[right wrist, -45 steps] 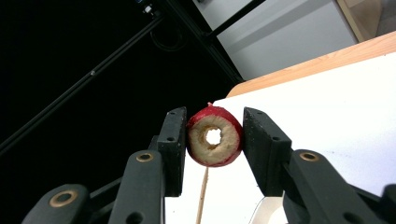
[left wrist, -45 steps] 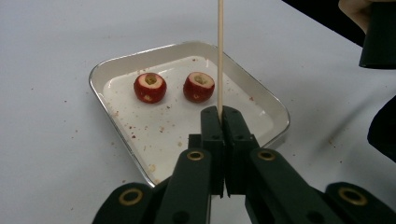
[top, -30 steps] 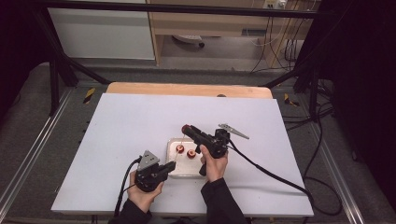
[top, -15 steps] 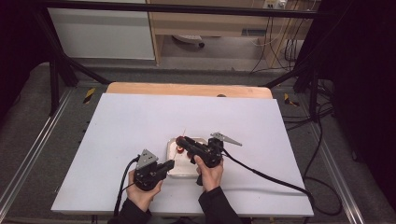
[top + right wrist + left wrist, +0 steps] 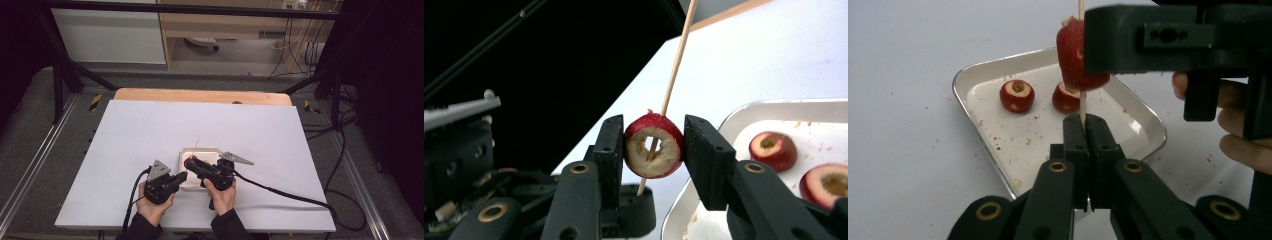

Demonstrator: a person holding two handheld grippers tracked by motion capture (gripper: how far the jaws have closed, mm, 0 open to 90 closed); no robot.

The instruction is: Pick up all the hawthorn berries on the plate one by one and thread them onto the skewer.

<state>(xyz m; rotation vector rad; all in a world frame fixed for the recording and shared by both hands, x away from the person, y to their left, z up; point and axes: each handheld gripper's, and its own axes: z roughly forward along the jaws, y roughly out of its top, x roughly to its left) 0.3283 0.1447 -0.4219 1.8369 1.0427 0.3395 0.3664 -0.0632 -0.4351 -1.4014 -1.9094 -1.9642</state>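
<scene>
Scene: we are working over a white table [image 5: 150,125], threading cored red fruit onto a skewer [image 5: 1081,60]
Left gripper [image 5: 1087,131]: we are keeping it clenched on the skewer's lower end, upright, in front of the tray [image 5: 978,80]
Right gripper [image 5: 653,145]: we are clamping one hollow fruit [image 5: 654,146], skewer running through its core
Change: we are bringing the right gripper down and toward the left one since a second ago, from above the tray to just beside the skewer hand
Meaning: we are likely sliding the fruit down the stick
Remaining: two fruits [image 5: 1017,95] are waiting in the tray
</scene>
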